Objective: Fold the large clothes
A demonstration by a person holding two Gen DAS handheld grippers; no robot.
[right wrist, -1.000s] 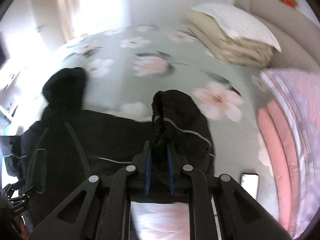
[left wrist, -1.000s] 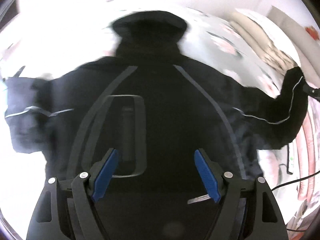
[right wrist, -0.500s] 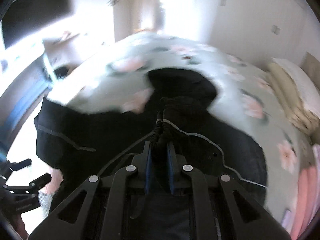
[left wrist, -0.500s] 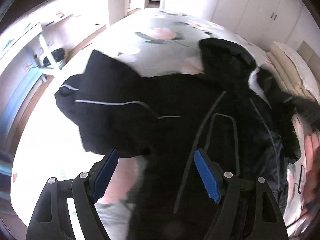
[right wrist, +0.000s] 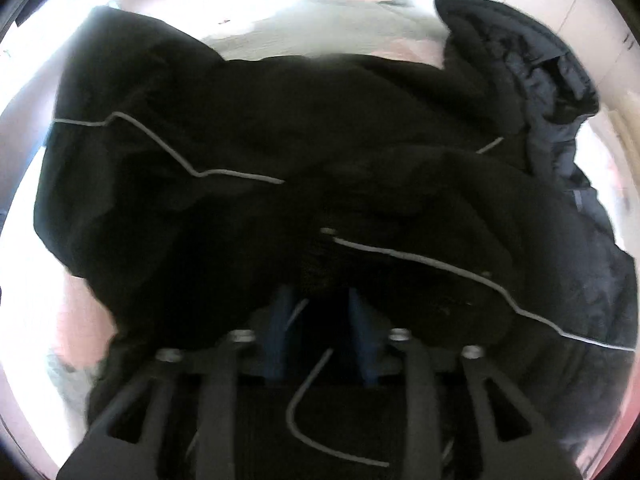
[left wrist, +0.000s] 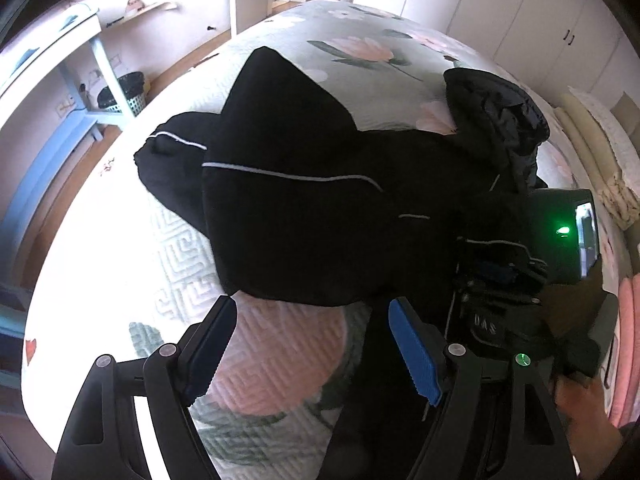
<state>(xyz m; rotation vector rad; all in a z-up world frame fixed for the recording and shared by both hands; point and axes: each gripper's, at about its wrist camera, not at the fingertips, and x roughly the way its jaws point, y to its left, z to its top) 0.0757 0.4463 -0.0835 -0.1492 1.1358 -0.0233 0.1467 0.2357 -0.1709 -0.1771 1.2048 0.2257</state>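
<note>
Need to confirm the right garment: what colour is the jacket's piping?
Thin light grey piping on the black jacket; clearest in the left wrist view.

Setting: home bedroom.
Landmark: bed (left wrist: 360, 52), floral quilted cover.
Beyond bed: white wardrobe doors (left wrist: 532, 12).
Left of bed: blue desk (left wrist: 80, 64), waste basket (left wrist: 122, 92).

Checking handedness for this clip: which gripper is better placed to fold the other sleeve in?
Left. The left gripper is open and empty, facing the spread sleeve of the black jacket.
</note>
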